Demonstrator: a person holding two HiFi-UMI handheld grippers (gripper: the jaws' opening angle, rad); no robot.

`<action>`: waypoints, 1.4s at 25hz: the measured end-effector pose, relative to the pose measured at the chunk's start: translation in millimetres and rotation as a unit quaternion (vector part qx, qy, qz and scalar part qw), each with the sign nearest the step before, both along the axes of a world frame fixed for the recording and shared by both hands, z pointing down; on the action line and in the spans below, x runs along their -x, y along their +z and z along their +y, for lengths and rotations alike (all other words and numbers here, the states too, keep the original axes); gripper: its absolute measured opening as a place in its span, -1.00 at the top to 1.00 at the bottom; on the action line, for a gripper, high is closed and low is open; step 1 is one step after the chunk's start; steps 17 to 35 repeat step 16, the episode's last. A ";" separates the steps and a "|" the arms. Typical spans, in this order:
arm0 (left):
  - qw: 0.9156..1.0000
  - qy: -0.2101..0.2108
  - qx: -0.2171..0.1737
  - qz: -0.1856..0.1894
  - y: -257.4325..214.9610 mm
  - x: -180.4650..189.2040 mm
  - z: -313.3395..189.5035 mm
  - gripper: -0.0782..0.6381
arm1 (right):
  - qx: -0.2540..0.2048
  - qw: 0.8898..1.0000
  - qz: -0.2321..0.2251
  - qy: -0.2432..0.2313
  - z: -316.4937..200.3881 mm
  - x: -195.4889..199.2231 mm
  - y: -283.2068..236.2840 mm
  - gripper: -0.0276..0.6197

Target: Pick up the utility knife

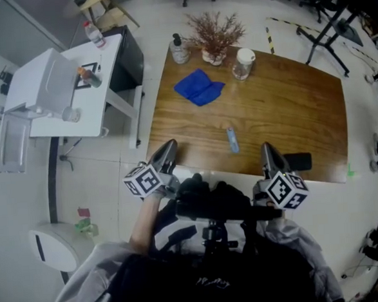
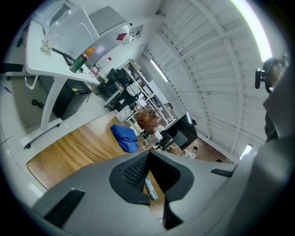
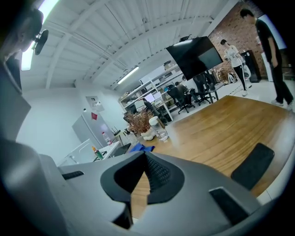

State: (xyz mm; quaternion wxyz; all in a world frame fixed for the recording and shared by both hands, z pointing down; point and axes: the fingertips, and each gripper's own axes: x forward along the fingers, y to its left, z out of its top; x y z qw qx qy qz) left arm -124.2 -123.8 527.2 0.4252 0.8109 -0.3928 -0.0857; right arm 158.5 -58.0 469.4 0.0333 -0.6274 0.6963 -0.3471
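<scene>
**Task status.** The utility knife (image 1: 232, 140) lies flat on the wooden table (image 1: 289, 101), near the table's near edge. In the head view it is at about 2 o'clock from the left gripper (image 1: 169, 146) and at about 11 o'clock from the right gripper (image 1: 265, 149). It is apart from both. We read each pair of tongs in its own gripper view: the left gripper (image 2: 148, 152) has its jaws together with nothing between them, and the right gripper (image 3: 144, 153) is likewise closed and empty. The knife is therefore not gripped and not lifted. We judge that this layout fits two stages: the knife waiting to be taken, or the knife back on the table after a lift. The pictures do not settle which.

**Limits of view.**
- The left gripper view shows only a short pale-blue piece of the knife (image 2: 150, 188), below the closed tips.
- The right gripper view does not show the knife at all, because the gripper body covers that part of the table.
- The knife is too small for us to tell whether its blade is out.
- We cannot identify the black object (image 1: 297, 161) at 3 o'clock from the right gripper
</scene>
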 end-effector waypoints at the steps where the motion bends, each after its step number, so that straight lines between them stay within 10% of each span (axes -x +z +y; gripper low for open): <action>1: 1.000 -0.002 -0.001 -0.001 -0.6 1.6 -0.5 0.76 | 0.000 1.000 0.002 -0.002 -0.5 0.6 -0.1 0.88; 35: 1.000 -0.011 0.007 0.006 -2.2 4.5 1.4 0.76 | -0.002 1.000 0.005 -0.018 -1.2 6.7 2.5 0.88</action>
